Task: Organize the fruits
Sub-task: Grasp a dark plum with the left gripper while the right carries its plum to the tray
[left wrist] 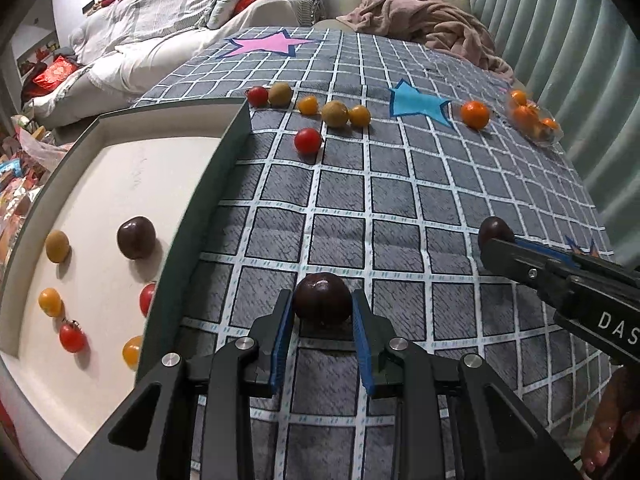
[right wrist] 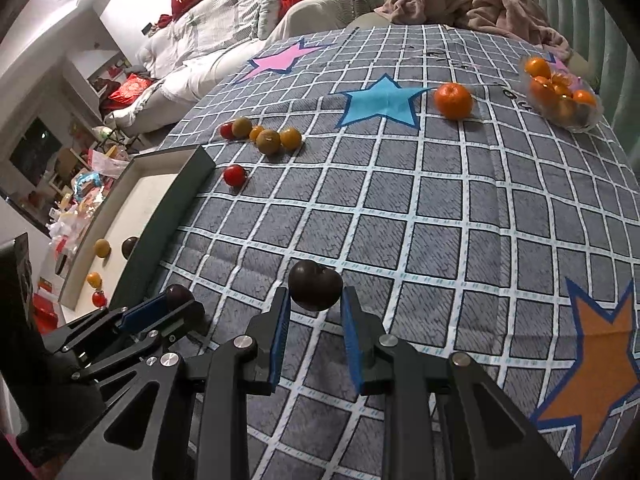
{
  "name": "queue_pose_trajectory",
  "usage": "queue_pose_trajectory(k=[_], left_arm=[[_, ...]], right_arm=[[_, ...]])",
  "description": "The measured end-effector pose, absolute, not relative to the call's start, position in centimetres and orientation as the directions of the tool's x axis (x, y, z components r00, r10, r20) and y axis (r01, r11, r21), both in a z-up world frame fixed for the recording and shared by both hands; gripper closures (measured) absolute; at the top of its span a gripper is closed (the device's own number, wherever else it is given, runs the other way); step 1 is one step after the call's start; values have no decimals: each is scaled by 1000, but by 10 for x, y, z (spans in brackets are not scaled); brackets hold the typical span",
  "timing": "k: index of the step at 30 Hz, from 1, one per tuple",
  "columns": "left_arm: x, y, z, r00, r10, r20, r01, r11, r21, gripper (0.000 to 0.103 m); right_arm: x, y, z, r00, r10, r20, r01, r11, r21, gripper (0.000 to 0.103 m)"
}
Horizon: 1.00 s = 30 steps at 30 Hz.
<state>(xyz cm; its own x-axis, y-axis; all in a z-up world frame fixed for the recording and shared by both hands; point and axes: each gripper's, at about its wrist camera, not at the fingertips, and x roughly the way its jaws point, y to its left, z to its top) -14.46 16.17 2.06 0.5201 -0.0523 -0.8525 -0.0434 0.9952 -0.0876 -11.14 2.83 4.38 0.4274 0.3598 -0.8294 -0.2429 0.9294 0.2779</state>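
The left gripper point(left wrist: 322, 312) was low over the checked cloth point(left wrist: 440, 208), pointing straight ahead, just to the right of the tray point(left wrist: 224, 184). Its two blue pads point(left wrist: 280, 340) squeezed a dark plum point(left wrist: 322, 300) between them, and the plum sat on the cloth or just above it; I could not tell which.

The right gripper point(right wrist: 314, 306) was beside it, on its right, and also pointed forward. It held a second dark plum point(right wrist: 315, 286) tight at the very tips of its blue pads point(right wrist: 349, 336). In the left wrist view the right gripper point(left wrist: 490, 238) reached in from the right edge, tilted a bit, with its plum point(left wrist: 494, 230) at the tip.

Inside the white tray lay one more plum point(left wrist: 136, 237), a brownish-green fruit point(left wrist: 57, 245), two little yellow tomatoes and two red ones.

Farther off on the cloth a row of small fruits point(left wrist: 336, 113) lay near the tray's far corner, with one red tomato point(left wrist: 307, 141) just in front of them. An orange point(right wrist: 453, 101) sat beside the blue star point(right wrist: 380, 100), and a clear bowl point(right wrist: 592, 114) of oranges stood at the far right.
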Motion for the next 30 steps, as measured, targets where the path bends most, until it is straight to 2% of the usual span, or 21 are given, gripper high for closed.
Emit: queue_pose_trajectory(k=[18,30], left_arm=[[-167,206,52,587,-71,-807,-80,986,-145,73],[-171,289,64,613,22,-790,-187,975,-118,73]], right_arm=[[-125,93,78,437,367,-821,-363,907,213,75],[-117,160,94,401,408,-820,-467,861,200,75]])
